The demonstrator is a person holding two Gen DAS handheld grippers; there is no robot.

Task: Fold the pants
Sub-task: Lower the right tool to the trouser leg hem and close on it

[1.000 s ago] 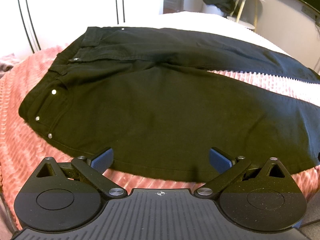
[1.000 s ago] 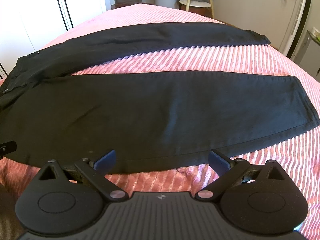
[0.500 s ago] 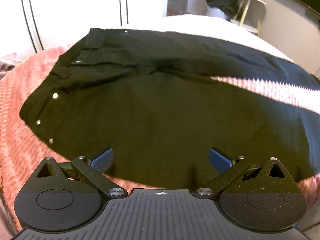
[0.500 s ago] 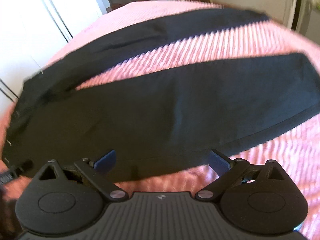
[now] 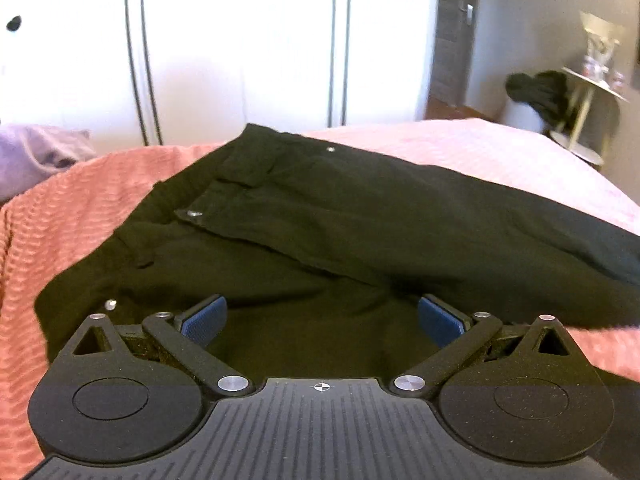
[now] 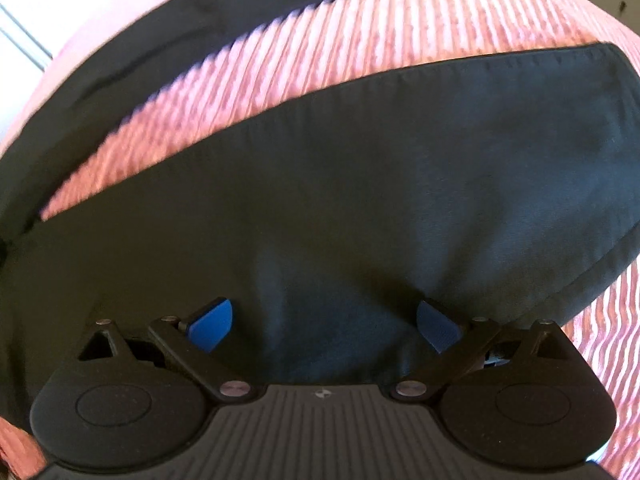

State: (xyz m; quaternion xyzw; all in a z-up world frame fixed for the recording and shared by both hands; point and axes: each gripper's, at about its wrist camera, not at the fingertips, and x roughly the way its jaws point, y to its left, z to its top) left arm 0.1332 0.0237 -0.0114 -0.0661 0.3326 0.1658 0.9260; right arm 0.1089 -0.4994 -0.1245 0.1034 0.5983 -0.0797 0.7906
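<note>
Jaws spread wide on both tools, the left gripper (image 5: 322,320) and right gripper (image 6: 324,322) are closing in from a second ago — now reaching over the near edge of the black pants (image 5: 360,216) lying unfolded on the pink bedspread (image 6: 360,44) — likely readying the first pinch.

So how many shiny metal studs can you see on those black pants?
3: one on the far waistband, one at the fly, one near the left jaws. Others may be hidden.

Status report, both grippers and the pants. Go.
Left gripper open over the waist. Right gripper open over the near leg. Black pants flat, unfolded on pink bedspread. Nothing in the way.
</note>
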